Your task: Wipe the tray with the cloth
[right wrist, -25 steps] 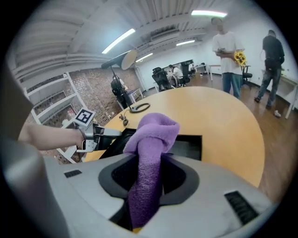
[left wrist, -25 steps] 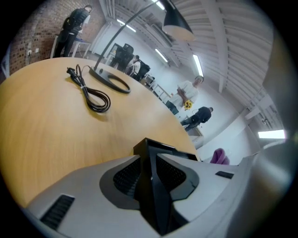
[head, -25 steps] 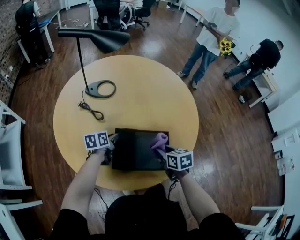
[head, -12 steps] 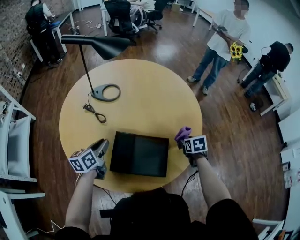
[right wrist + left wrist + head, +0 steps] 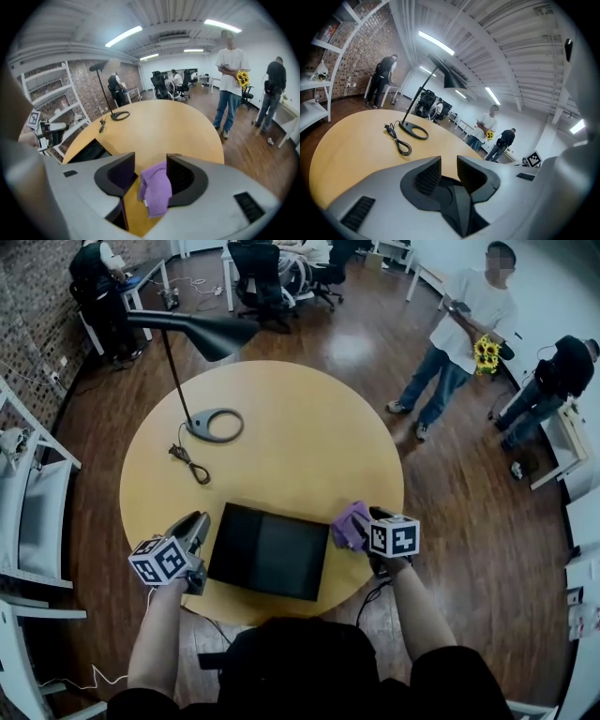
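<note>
Small crumpled purple cloth [image 5: 349, 524] just beside flat black rectangular tray [image 5: 267, 551]

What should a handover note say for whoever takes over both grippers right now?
Left gripper: jaws slightly apart, nothing between them, held up to the left of the tray.
Right gripper: jaws have just been opening and stand wide; the purple fabric cloth hangs against one jaw pad, not clamped.
Things: the black rectangular tray lies flat near the front edge of the round wooden table; the cloth is just off the tray's right side.
Done: cloth and both grippers are off the tray.
Left: the cloth probably needs setting down; whether the tray is clean I cannot tell.
</note>
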`<state>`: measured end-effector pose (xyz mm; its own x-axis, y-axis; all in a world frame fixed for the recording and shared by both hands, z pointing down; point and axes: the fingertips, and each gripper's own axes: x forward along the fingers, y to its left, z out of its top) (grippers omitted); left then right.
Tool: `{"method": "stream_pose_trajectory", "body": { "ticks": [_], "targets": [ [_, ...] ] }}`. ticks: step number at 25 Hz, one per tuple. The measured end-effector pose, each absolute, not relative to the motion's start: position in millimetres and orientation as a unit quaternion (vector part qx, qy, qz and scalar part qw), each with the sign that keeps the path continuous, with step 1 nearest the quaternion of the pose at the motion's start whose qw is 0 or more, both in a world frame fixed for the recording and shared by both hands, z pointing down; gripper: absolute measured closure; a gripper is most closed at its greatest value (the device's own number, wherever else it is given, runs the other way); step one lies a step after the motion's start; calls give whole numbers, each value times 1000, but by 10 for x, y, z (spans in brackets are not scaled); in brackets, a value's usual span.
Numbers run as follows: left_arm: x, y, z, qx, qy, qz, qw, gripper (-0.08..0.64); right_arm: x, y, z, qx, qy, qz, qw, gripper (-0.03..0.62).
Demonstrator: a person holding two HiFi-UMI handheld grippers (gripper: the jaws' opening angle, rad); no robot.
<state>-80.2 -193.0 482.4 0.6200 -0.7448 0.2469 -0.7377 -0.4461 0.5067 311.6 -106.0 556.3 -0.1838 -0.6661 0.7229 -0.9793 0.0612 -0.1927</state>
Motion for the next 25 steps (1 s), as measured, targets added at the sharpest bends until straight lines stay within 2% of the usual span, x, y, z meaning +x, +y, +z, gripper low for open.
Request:
{"method": "stream_pose_trajectory", "body": {
  "ticks": [8, 12, 16, 25],
  "targets": [
    [-1161, -1809, 3838, 855, -474, -129, 168, 471, 3246, -1083, 4486, 643, -737, 197, 71, 588],
    [-1396, -1636, 3442, 850, -489, -159, 117, 491, 3224, -1045, 3910, 649, -748, 138, 1, 589],
    [-1531, -1466, 3470, 846, -503, -147, 97, 491, 3141, -1004, 3762, 652, -747, 120, -39, 591],
    [-1635, -1279, 3562, 835, -517, -159, 100, 491, 3004, -1031, 3714, 643, -757, 108, -42, 591]
  ]
}}
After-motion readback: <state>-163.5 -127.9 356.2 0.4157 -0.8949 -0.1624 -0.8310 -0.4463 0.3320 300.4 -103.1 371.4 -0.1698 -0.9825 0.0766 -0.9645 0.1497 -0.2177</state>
